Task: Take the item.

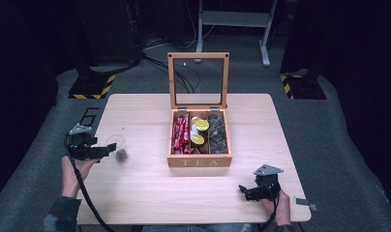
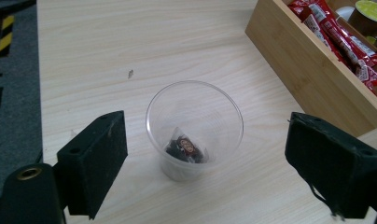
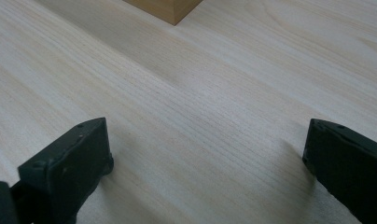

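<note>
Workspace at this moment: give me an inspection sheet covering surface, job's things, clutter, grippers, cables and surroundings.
Surface: light wooden table, with one small dark speck near the cup.
Job's things: clear plastic cup upright, a tea bag lying in its bottom; wooden tea box with its lid up, holding red sachets, yellow-topped pods and dark bags.
Clutter: nothing seen.
Grippers: left gripper open, jaws standing either side of the cup, not touching it; right gripper open over bare table, holding nothing.
Cables: black cable trailing from the left gripper; more on the floor behind the box.
Surroundings: grey floor, hazard-striped stand bases, metal frame.
</note>
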Tool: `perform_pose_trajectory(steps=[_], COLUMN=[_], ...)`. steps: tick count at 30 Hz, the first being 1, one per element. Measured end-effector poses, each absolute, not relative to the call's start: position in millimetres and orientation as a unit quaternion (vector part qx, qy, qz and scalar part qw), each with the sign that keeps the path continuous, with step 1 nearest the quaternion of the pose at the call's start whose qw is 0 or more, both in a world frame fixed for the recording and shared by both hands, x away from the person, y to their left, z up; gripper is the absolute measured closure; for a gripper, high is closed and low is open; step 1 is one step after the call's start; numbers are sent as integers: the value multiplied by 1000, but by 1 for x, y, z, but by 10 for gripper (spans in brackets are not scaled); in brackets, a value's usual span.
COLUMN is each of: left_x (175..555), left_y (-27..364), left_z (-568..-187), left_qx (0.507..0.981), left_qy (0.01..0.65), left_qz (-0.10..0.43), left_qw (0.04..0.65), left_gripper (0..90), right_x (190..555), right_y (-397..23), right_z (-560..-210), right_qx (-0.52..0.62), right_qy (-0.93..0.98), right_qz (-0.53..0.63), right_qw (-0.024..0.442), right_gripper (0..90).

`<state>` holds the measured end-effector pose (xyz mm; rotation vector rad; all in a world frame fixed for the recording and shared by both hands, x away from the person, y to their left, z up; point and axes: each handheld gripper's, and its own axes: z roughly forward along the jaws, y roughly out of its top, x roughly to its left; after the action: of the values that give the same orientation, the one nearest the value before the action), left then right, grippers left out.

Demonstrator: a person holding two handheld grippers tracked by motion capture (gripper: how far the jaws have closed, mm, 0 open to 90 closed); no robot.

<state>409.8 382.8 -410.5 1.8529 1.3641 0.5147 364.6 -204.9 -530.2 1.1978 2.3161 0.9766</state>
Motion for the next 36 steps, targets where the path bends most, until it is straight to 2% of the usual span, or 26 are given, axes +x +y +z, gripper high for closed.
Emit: perform_pose_trajectory(steps=[3, 10, 27, 36], left_x=[398, 383, 352, 350], left_y=[384, 381, 344, 322], left_z=[-415, -430, -507, -529], left_qx=[722, 720, 734, 749], left_qy=[536, 537, 533, 517], left_qz=[210, 214, 189, 188], left_qw=[384, 383, 377, 368], left_gripper=[60, 23, 0, 0], right_x=[365, 365, 365, 365], right_y=[-205, -205, -205, -205], right_z=[-530, -530, -530, -530], right_qx=[424, 424, 424, 424], right_qy=[818, 818, 818, 819], right_qz=[345, 345, 345, 344], right_qw=[178, 178, 178, 179], right_gripper=[3, 3, 2, 3])
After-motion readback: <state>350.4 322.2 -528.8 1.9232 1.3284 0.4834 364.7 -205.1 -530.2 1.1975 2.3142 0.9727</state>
